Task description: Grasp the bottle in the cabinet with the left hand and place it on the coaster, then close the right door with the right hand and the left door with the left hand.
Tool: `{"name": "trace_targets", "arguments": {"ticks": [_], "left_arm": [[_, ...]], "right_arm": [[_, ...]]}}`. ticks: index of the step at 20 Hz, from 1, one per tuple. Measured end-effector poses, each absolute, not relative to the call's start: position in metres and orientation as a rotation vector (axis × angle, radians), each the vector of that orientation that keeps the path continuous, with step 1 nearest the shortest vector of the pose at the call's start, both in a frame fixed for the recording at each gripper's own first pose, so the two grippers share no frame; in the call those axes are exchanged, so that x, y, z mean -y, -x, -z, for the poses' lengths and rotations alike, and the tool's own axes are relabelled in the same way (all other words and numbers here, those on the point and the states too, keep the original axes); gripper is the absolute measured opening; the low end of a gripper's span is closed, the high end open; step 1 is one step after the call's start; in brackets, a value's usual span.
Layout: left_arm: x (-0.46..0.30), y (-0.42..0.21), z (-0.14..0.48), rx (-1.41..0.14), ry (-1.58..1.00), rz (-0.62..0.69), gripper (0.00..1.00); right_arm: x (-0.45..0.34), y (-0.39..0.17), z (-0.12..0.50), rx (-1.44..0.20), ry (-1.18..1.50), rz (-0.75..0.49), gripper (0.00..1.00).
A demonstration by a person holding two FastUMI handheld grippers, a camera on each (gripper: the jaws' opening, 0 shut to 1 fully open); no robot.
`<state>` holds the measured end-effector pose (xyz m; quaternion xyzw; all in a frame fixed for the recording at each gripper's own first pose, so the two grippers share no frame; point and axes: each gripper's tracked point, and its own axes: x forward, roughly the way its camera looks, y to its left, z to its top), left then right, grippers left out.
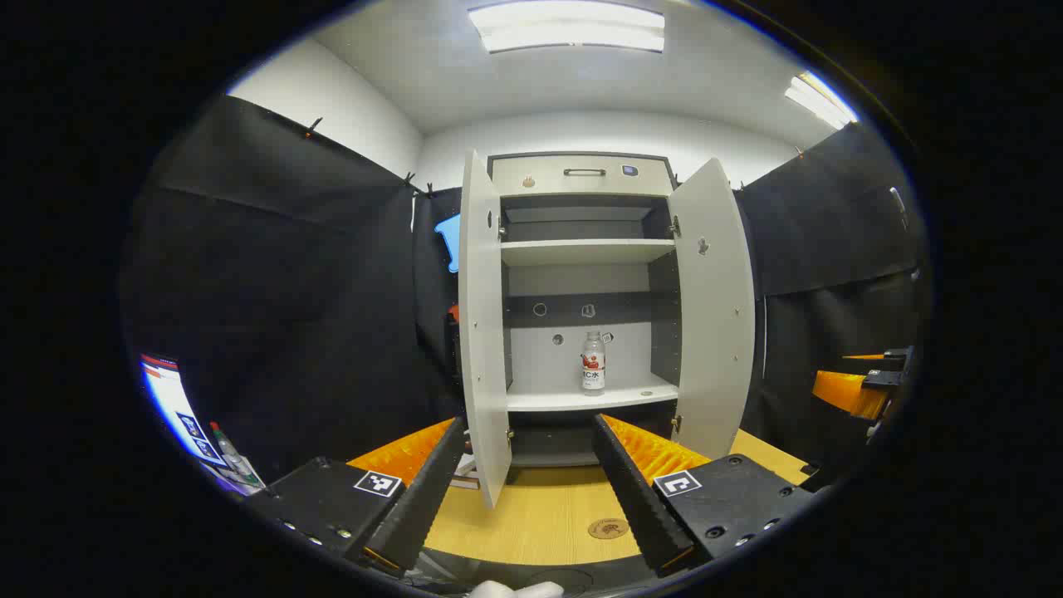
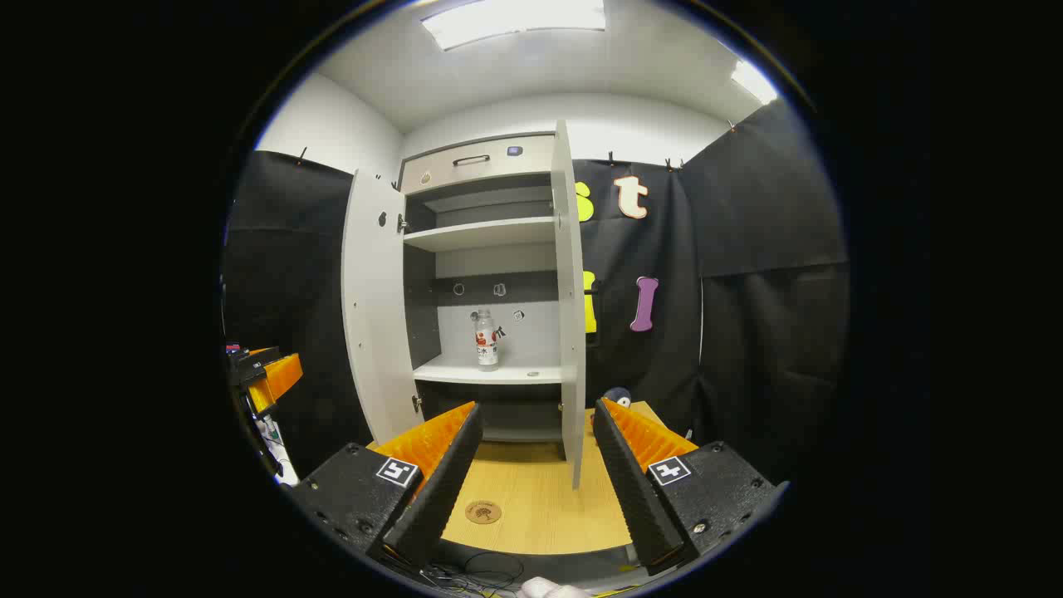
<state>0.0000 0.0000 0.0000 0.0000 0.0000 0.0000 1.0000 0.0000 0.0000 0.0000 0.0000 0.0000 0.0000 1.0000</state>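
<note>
While both tongs hang wide open and empty, left tongs (image 1: 527,490) level toward bottle (image 1: 593,362), right tongs (image 2: 531,477) alongside.

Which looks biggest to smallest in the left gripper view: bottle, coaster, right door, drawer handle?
1. Right door
2. Bottle
3. Coaster and drawer handle: look alike in extent, and the coaster sits nearer the camera, so unranked.

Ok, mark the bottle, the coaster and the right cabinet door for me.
bottle (image 1: 593,362): left gripper view, on its label.
coaster (image 1: 608,528): left gripper view, centre of the disc on the table.
right door (image 1: 716,316): left gripper view, middle of its inner face.
</note>
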Motion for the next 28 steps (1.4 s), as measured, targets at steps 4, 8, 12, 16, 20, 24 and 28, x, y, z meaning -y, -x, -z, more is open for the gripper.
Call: {"name": "trace_targets", "arguments": {"ticks": [4,8,12,16,20,24,28], "left_arm": [[-0.001,-0.001,0.000,-0.001,-0.008,-0.008,0.94],[-0.002,-0.003,0.003,-0.009,-0.002,-0.009,0.94],[0.001,-0.015,0.005,-0.025,-0.021,0.004,0.94],[0.014,-0.061,0.003,-0.029,-0.014,0.022,0.94],[0.035,-0.127,-0.006,-0.006,-0.028,0.032,0.94],[0.073,-0.216,-0.022,0.039,-0.052,0.060,0.94],[0.105,-0.307,-0.027,0.043,-0.071,0.076,0.96]], "right_arm": [[-0.002,-0.002,-0.003,0.008,0.008,0.000,0.83],[-0.003,-0.007,-0.003,-0.006,-0.001,-0.002,0.83],[0.003,-0.019,-0.008,0.006,-0.010,0.014,0.83],[0.004,-0.043,-0.004,-0.017,-0.008,-0.007,0.83],[0.003,-0.065,-0.007,-0.034,-0.022,-0.066,0.83],[0.023,-0.089,-0.015,-0.024,-0.030,-0.076,0.83],[0.055,-0.111,-0.022,-0.023,-0.035,-0.058,0.83]]}}
